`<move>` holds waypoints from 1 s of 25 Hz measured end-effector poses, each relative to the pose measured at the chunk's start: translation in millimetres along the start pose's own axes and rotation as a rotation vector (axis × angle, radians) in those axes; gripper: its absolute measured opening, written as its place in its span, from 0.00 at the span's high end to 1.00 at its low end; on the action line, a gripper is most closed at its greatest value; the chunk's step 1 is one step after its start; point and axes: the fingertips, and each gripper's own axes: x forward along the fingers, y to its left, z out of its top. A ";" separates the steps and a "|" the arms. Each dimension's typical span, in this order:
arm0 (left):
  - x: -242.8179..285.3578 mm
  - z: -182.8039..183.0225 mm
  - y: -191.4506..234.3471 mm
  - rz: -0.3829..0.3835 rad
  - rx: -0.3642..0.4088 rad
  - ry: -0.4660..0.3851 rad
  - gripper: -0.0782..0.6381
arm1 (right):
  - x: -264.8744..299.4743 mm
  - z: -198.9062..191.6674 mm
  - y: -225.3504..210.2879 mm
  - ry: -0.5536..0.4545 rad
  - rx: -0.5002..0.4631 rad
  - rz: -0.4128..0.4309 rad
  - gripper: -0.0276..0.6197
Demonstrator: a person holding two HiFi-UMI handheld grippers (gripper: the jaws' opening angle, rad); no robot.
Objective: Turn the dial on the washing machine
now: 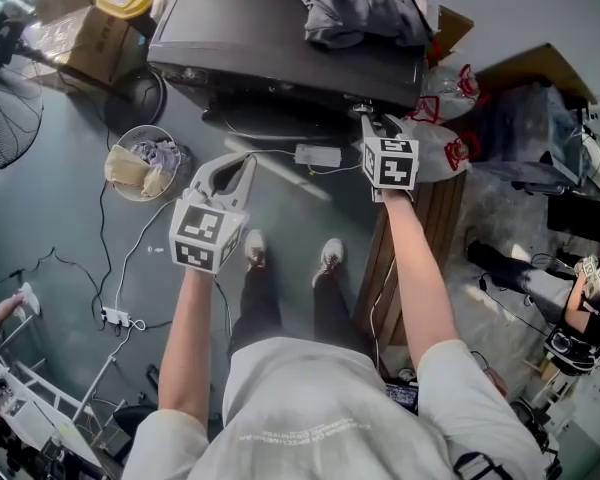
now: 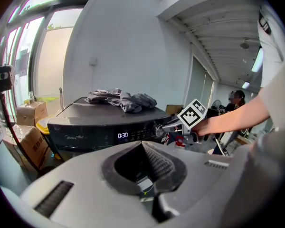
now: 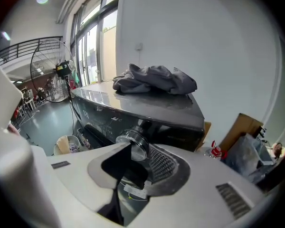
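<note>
The dark top-loading washing machine (image 1: 280,38) stands in front of me, with grey clothes (image 1: 360,8) heaped on its lid. Its display (image 2: 122,136) reads 0:30. My right gripper (image 1: 375,120) reaches the right end of the front panel. In the right gripper view the chrome dial (image 3: 133,144) sits between the jaws of that gripper (image 3: 138,148), and both pads touch its rim. From the left gripper view the dial (image 2: 158,128) shows at the right gripper's tips (image 2: 168,125). My left gripper (image 1: 230,163) hangs away from the machine, jaws together (image 2: 142,145) and empty.
A round bin (image 1: 145,163) with rags stands on the floor at left, near a fan (image 1: 5,118) and cardboard boxes (image 1: 90,28). A power strip (image 1: 317,155) and cables lie below the machine. A wooden panel (image 1: 435,218) and plastic bags (image 1: 450,148) crowd the right side.
</note>
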 end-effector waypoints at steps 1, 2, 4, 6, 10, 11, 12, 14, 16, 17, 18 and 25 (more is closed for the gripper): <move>0.5 -1.3 0.4 -0.002 -0.005 0.002 0.87 | 0.6 0.1 0.7 0.000 -0.006 0.001 0.77; 1.2 -2.7 0.3 -0.004 -0.009 0.004 0.87 | 1.0 0.2 1.4 0.000 -0.011 0.002 0.77; 3.5 -5.3 -1.6 -0.013 -0.013 0.008 0.87 | 1.0 0.2 3.0 -0.006 -0.032 0.000 0.79; 6.6 -7.7 -4.2 -0.028 -0.014 0.012 0.87 | 1.2 -0.8 4.0 -0.012 -0.067 -0.007 0.81; 11.6 -8.1 -5.6 -0.042 -0.023 0.012 0.87 | 2.3 -3.6 3.6 -0.010 -0.076 0.004 0.85; 12.0 -7.5 -5.6 -0.043 -0.024 0.011 0.87 | 1.9 -3.9 3.5 -0.010 -0.073 0.007 0.85; 12.1 -6.8 -5.7 -0.044 -0.025 0.011 0.87 | 1.4 -4.2 3.5 -0.011 -0.067 0.010 0.85; 11.6 -5.7 -5.7 -0.044 -0.024 0.011 0.87 | 0.4 -4.5 3.0 -0.014 -0.040 0.015 0.85; 11.5 -5.6 -5.1 -0.043 -0.024 0.012 0.87 | 0.1 -4.8 2.2 -0.014 -0.010 0.020 0.85; 11.6 -6.0 -4.6 -0.041 -0.025 0.013 0.87 | 0.2 -5.2 2.0 -0.014 -0.004 0.022 0.85; 11.7 -6.4 -4.1 -0.040 -0.026 0.014 0.87 | 0.4 -5.6 1.9 -0.014 0.000 0.025 0.85; 13.5 -6.4 -2.9 -0.034 -0.035 0.018 0.87 | 1.6 -8.8 0.0 -0.004 0.031 0.046 0.85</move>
